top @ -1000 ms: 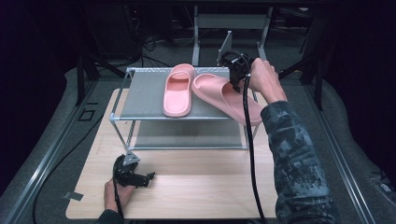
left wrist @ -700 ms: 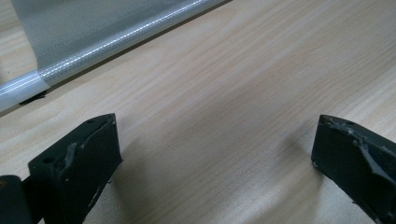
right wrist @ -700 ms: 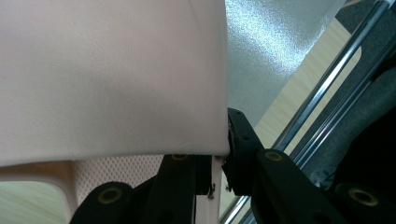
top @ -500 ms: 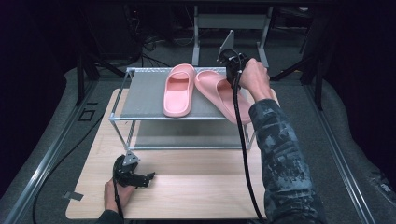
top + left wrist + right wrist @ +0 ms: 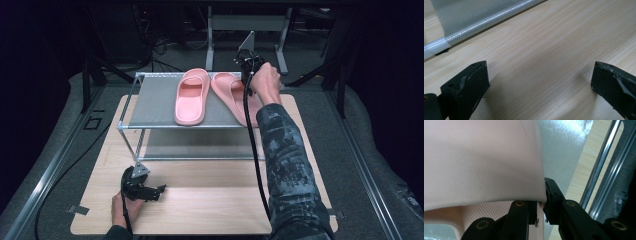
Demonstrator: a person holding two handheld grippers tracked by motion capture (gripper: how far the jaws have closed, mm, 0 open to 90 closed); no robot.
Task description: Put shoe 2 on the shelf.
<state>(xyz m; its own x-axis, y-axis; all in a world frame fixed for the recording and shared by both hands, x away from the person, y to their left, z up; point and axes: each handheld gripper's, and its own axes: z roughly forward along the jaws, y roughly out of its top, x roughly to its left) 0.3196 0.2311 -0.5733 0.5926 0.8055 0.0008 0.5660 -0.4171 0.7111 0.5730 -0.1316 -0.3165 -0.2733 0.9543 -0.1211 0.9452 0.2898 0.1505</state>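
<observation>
Right claw grips the right pink rubber slipper's strap on the grey metal rack's top shelf — left claw gapes wide over the wooden desk.

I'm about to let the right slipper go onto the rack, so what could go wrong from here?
1. The right gripper pinches only the thin edge of the right slipper's strap, so it could slip out early.
2. That slipper lies angled, close beside the left slipper; shifting it may nudge the other one.
3. It sits near the rack's right end, by the side rail, so part of it could hang over the edge.
</observation>
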